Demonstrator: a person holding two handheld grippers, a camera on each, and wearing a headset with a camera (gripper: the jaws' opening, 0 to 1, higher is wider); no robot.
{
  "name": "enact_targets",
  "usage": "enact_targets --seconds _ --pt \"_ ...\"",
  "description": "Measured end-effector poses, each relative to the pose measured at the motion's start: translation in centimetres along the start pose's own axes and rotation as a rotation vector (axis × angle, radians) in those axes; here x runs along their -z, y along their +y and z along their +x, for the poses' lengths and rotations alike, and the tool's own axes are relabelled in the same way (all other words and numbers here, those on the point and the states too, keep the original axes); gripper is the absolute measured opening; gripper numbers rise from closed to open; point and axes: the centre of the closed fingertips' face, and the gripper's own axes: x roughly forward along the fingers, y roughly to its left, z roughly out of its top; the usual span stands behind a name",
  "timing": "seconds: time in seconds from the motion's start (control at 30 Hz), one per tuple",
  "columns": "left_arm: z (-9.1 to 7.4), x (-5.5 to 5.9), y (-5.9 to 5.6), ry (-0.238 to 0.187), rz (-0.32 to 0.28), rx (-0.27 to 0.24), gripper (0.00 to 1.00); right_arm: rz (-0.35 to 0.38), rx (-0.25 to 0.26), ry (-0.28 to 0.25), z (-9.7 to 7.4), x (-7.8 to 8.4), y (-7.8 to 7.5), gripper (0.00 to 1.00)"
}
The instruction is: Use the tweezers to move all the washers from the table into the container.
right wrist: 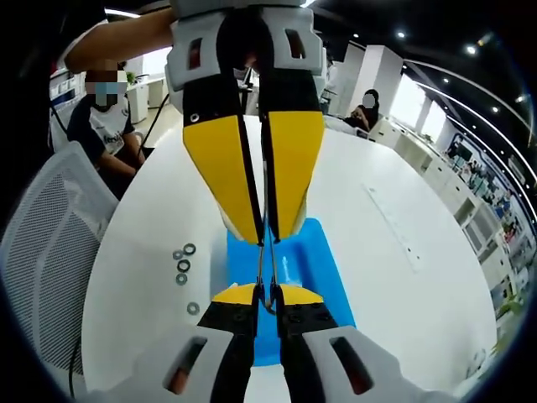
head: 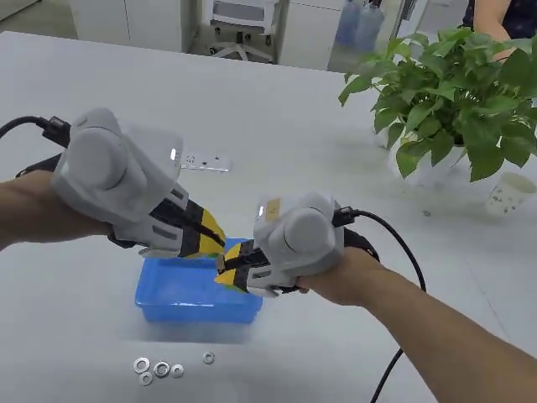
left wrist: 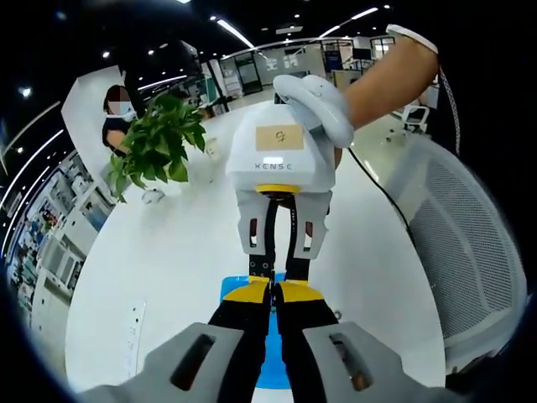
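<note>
I've got the tweezers (right wrist: 263, 243) caught between both tools above the blue container (head: 193, 295): the left gripper (head: 214, 238) and the right gripper (head: 228, 273) are each pressed together on them, tip to tip. I judge this is a regrip, before any pick. The washers (head: 159, 368) lie on the bench (head: 277, 126) just beside the container. Next I'd free one gripper and aim the tweezer tips down at a washer.
</note>
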Motion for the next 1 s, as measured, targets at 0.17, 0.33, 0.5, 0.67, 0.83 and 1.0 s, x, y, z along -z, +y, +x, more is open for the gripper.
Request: enact_targets --seconds 0.17,0.33,0.5,0.67,0.83,1.0 --pt "0.6 0.7 0.5 0.011 0.002 0.012 0.07 -0.001 0.002 0.013 0.6 0.8 -0.6 0.09" --pt "1.3 1.4 1.2 0.017 0.004 0.014 0.07 0.012 0.001 0.019 1.2 1.6 -1.3 0.10" --pt "1.8 2.0 1.9 0.016 0.006 0.013 0.06 0.025 0.001 0.019 1.9 2.3 -2.0 0.10" --pt "2.4 2.8 2.4 0.023 0.002 0.017 0.06 0.032 -0.001 0.029 2.7 3.1 -2.5 0.10" --pt "3.0 3.6 2.7 0.030 -0.006 0.026 0.06 0.039 -0.015 0.037 3.5 3.9 -2.8 0.10" --pt "3.5 4.1 2.9 0.036 -0.013 0.032 0.06 0.043 -0.029 0.042 4.1 4.5 -3.0 0.10"
